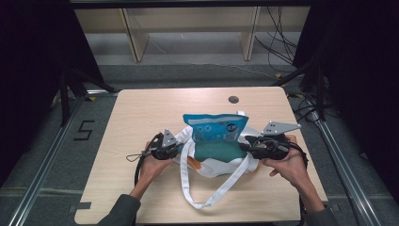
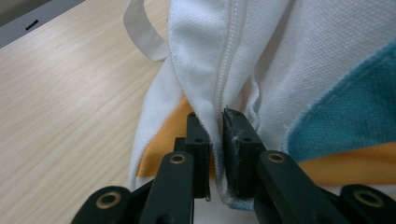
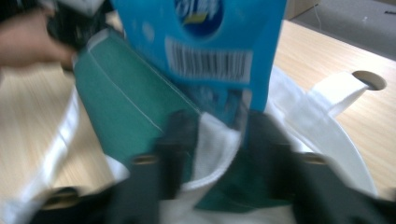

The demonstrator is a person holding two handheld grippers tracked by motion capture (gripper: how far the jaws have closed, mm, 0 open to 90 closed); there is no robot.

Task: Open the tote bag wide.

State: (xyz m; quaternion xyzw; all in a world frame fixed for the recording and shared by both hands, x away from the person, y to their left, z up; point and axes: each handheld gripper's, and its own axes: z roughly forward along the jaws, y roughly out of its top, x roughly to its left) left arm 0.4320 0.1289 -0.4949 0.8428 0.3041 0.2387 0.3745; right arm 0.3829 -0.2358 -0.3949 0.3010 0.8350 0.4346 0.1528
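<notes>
Left gripper (image 1: 175, 147): we see it at the left edge of the white tote bag (image 1: 214, 165). In the left gripper view its jaws are nearly closed, pinching the bag's white seam fold (image 2: 217, 116).
Bag: it lies at the middle of the wooden table (image 1: 141, 113), its long axis running left to right between the two grippers, its mouth facing the table's far edge.
Handle: a white strap (image 1: 202, 197) loops from the bag toward the table's near edge.
Packet: a blue packet (image 1: 216, 126) stands out of the bag's mouth, pointing toward the far edge, above a teal panel (image 1: 217, 151).
Right gripper (image 1: 245, 146): it sits at the bag's right edge. In the right gripper view the jaws sit close on either side of the white bag rim (image 3: 212, 154).
Hard to make out: the right gripper view is blurred; the packet's print is unreadable apart from a barcode (image 3: 208, 60).
Surface: pale wood table with a round hole (image 1: 233, 99) beyond the bag.
Room: dark surroundings, pale shelving (image 1: 188, 28) and cables (image 1: 277, 42) beyond the table.
</notes>
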